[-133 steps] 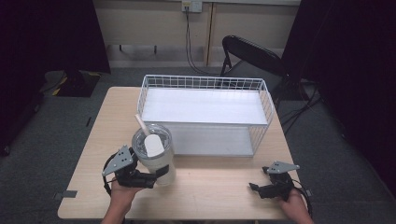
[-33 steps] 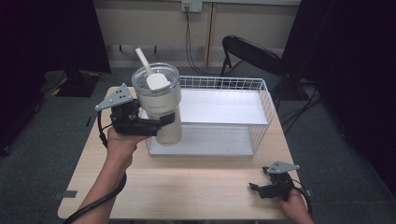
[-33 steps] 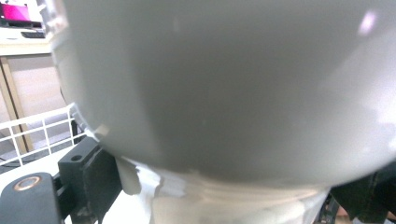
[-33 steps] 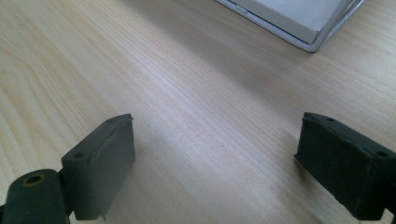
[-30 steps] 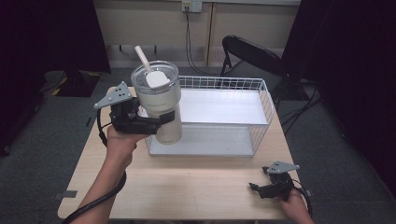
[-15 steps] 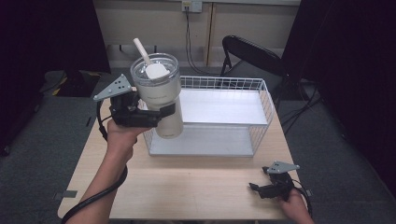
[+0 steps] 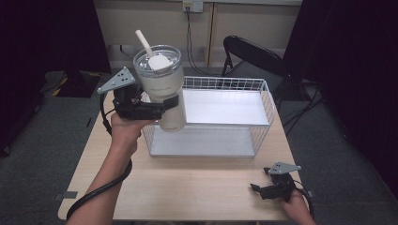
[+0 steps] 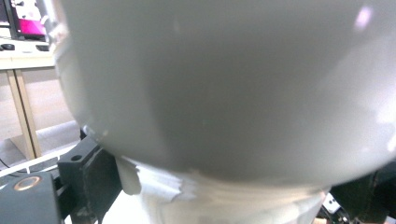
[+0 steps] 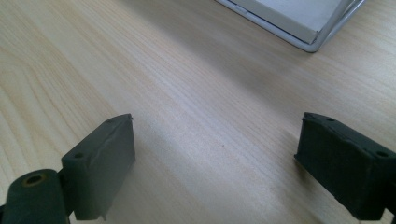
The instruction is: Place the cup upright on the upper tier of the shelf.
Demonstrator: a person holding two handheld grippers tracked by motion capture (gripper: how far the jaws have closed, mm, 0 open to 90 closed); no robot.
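One white tumbler (image 7: 162, 91) with one straw (image 7: 142, 43), clamped in left hand-held gripper (image 7: 164, 107), upper left of frame above one empty wire basket (image 7: 267, 101). Right hand-held gripper (image 7: 257, 188), jaws apart, lower right on bench (image 7: 197, 187).

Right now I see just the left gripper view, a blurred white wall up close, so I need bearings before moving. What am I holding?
Observer: The left gripper is shut on a tall white lidded tumbler with a straw, held upright.
Operator: Where is it over the table?
Observer: Lifted at the near-left corner of the white wire basket, its base not inside yet.
Operator: And the other gripper?
Observer: The right gripper is open, low over the wooden table, near its front right corner.
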